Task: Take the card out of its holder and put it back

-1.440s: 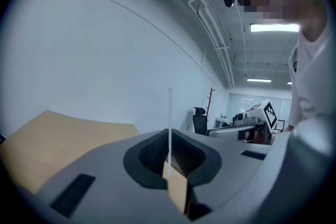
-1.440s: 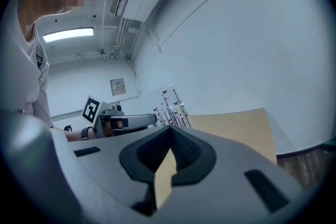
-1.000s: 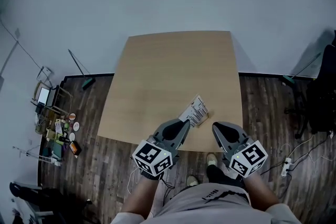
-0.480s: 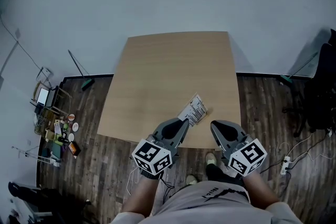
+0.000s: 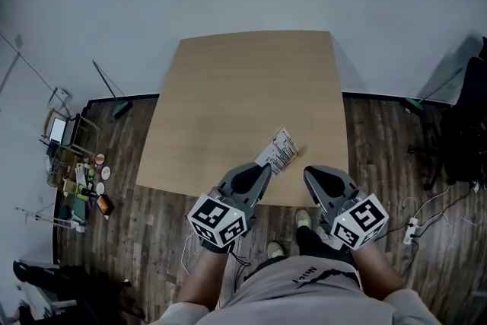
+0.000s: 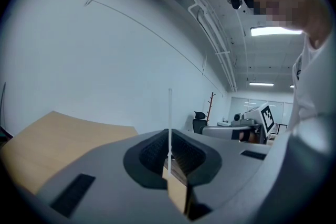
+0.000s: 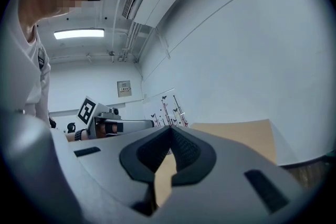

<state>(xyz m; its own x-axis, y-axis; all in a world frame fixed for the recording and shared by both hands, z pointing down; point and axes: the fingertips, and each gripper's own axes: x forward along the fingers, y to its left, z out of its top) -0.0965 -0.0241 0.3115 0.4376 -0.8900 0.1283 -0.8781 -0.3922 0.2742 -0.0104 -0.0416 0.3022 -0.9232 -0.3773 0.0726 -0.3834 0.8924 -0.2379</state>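
A printed white card in its clear holder (image 5: 277, 150) hovers over the front edge of the wooden table (image 5: 236, 95). My left gripper (image 5: 262, 170) is shut on the holder's near corner. In the left gripper view the holder (image 6: 169, 113) shows edge-on as a thin clear sheet rising from between the closed pads of the left gripper (image 6: 169, 136). My right gripper (image 5: 310, 177) is just right of the card, apart from it. In its own view the right gripper (image 7: 170, 131) is shut, with nothing between its jaws.
Both grippers are at the table's near edge, over dark wood floor (image 5: 167, 224). Small clutter (image 5: 84, 186) lies on the floor at the left. A black chair (image 5: 464, 141) and a power strip (image 5: 412, 227) are at the right. A broom (image 5: 110, 93) leans by the wall.
The head view has shifted slightly, so the table and card sit a little higher and to the left. The left gripper still holds the card holder; the right stays shut beside it.
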